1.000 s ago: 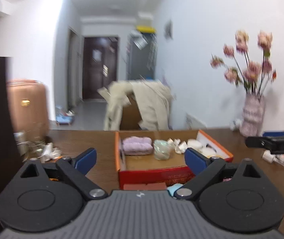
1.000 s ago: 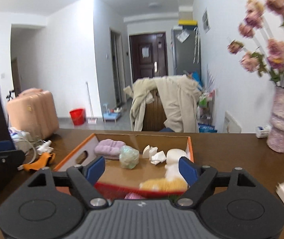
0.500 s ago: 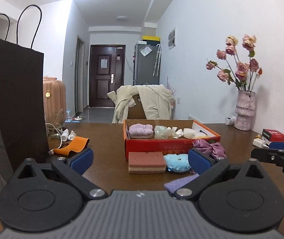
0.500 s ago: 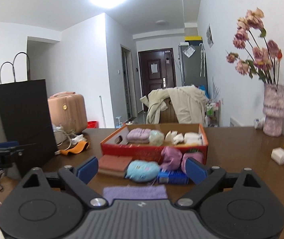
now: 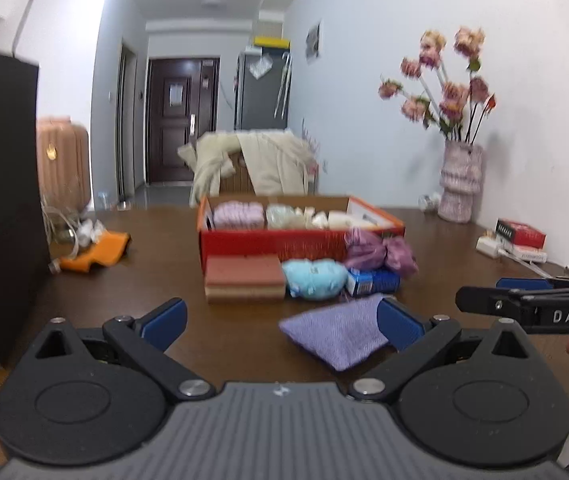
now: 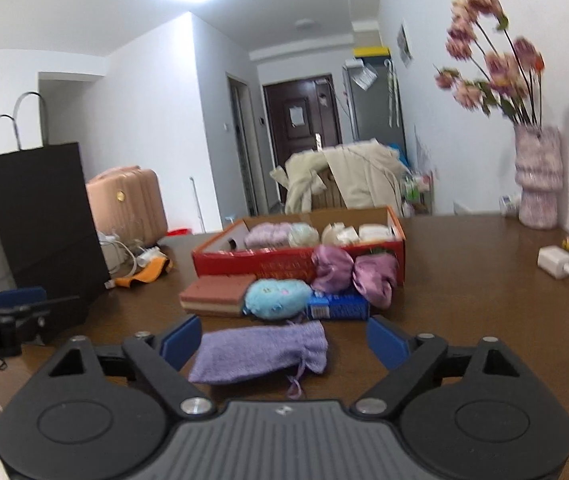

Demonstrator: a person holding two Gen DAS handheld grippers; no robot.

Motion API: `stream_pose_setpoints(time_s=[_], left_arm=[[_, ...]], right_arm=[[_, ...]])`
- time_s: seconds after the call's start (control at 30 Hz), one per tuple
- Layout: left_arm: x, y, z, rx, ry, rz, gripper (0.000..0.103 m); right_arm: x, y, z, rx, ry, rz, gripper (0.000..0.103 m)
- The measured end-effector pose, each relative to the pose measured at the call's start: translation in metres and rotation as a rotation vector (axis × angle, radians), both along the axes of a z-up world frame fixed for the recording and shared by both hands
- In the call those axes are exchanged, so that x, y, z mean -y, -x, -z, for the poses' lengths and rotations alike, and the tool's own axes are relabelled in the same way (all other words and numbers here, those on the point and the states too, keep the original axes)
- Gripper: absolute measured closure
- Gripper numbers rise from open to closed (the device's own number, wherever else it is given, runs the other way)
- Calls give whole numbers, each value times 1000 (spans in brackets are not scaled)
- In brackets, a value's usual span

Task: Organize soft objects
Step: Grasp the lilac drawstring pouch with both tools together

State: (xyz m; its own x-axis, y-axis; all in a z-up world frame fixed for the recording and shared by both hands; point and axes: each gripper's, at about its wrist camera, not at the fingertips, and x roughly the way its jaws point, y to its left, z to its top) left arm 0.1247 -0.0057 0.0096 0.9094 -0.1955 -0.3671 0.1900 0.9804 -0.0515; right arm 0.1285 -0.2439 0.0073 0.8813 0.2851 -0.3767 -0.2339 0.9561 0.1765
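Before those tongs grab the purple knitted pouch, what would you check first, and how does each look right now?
1. Purple pouch lies flat on the table, free of other items: ok.
2. Right tongs wider than the pouch: ok, though jaws are closing.
3. Pouch between the jaws: ok, untouched.
4. Left tongs empty: ok.
5. Room left in the red box: cannot tell.

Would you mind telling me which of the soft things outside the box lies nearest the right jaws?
The flat lilac knitted pouch, lying alone in front; the others sit against the red box.
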Motion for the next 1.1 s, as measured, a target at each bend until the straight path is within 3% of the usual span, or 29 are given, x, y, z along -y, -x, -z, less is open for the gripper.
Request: stream_pose_setpoints(time_s=[0.17, 0.4, 0.53, 0.67, 0.83, 0.9, 1.0, 1.1], left_arm=[[8, -30, 20, -107, 59, 2, 0], [23, -62, 35, -165, 57, 39, 2], [30, -78, 43, -207, 49, 68, 14], [25, -93, 51, -256, 32, 54, 32], [1, -105, 55, -291, 77, 2, 45], [-3, -109, 56, -302, 116, 30, 51], [0, -111, 57, -299, 130, 72, 54], [0, -114, 55, -287, 139, 90, 54]], right_arm=[[3, -24, 11, -58, 6, -9, 26], [3, -66, 23, -119, 21, -25, 27], [1, -94, 31, -156, 20, -34, 33], [-1, -118, 39, -193, 17, -43, 36], [-7, -133, 50, -231, 15, -57, 36], [-10, -137, 55, -252, 1, -63, 40], [-13, -139, 60, -282, -12, -79, 53], [-15, -138, 61, -278, -4, -72, 57]])
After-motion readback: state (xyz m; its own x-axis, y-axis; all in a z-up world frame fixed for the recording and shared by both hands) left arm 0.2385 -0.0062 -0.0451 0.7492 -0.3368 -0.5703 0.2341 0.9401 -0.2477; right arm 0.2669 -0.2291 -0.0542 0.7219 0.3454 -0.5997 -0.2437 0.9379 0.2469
